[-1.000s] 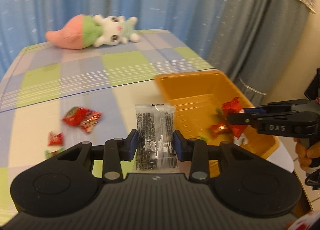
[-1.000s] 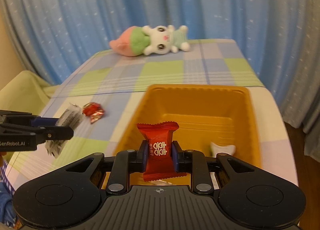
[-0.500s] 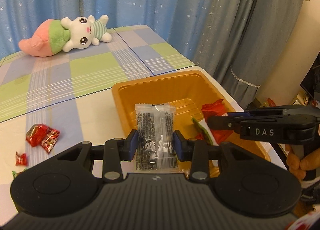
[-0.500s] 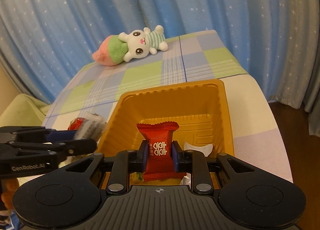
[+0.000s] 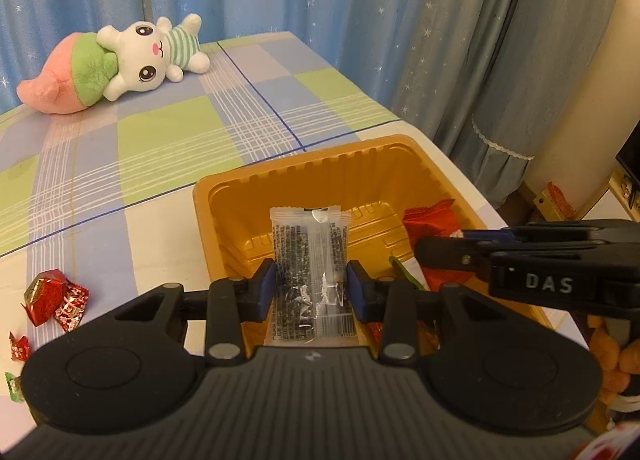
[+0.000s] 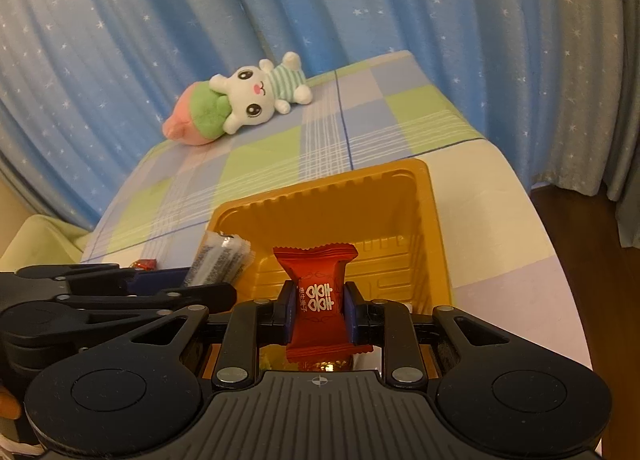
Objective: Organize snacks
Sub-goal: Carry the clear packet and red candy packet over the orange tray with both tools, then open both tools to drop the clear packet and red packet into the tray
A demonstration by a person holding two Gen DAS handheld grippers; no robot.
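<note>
Snacks over the orange tray (image 5: 436,164), both grippers loaded
Left gripper (image 5: 311,290) pinches clear packet (image 5: 308,244), right gripper (image 6: 317,310) clamps red candy (image 6: 316,292); best released low, inside the rim

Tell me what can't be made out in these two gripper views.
- Near end of the orange tray: hidden by the gripper body in both views.
- Snacks under the right gripper, left view: only red and green edges show.
- Green wrapper: cut off by the left edge.
- Print on the clear packet: too small.
</note>
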